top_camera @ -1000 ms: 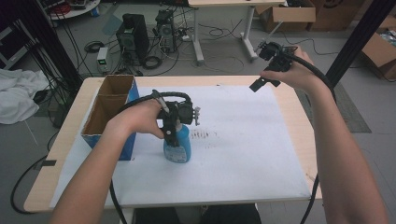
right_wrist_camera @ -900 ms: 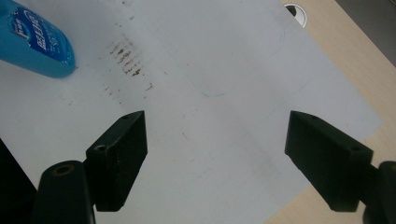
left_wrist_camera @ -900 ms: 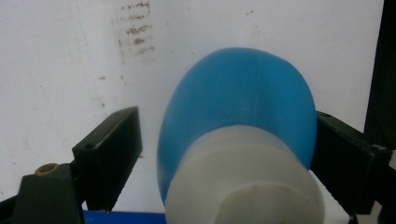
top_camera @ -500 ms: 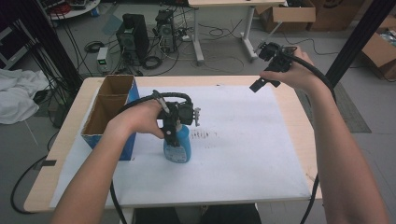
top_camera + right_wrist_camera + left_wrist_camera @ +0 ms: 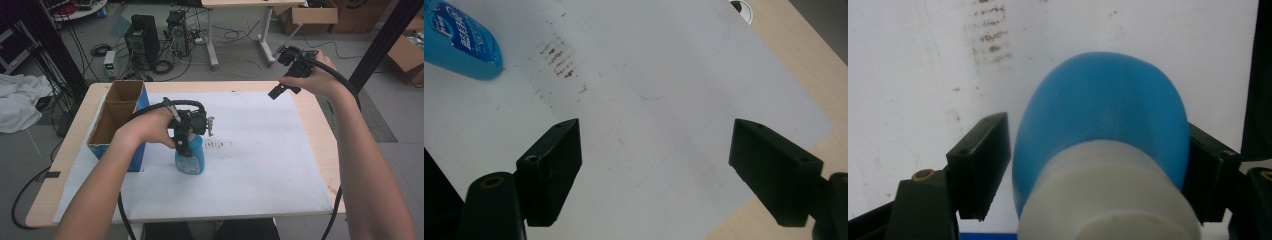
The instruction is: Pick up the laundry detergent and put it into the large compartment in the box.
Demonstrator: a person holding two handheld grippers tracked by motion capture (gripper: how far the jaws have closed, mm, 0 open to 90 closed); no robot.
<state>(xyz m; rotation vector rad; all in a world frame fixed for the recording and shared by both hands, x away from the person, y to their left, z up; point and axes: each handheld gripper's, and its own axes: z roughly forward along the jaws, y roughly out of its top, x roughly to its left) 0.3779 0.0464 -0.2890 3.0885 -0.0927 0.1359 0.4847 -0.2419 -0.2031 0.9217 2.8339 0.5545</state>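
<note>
A blue bottle [image 5: 190,159] with a white cap stands upright on the white sheet, left of the table's middle. My left gripper [image 5: 185,149] comes down on it from above, shut on the bottle's upper body. In the left gripper view the blue bottle [image 5: 1103,115] sits between the two jaws, with the white cap nearest the camera. My right gripper [image 5: 281,90] hangs in the air over the table's far right corner, open, with nothing in it. The right gripper view looks down between its wide-apart jaws at bare sheet, with the blue bottle [image 5: 461,42] at the top left.
An open cardboard box [image 5: 116,107] with a blue side stands at the table's left. A white sheet [image 5: 260,170] covers most of the wooden table [image 5: 320,125]. Dark smudges [image 5: 218,145] mark the sheet just right of the bottle. Computers and cables lie on the floor beyond.
</note>
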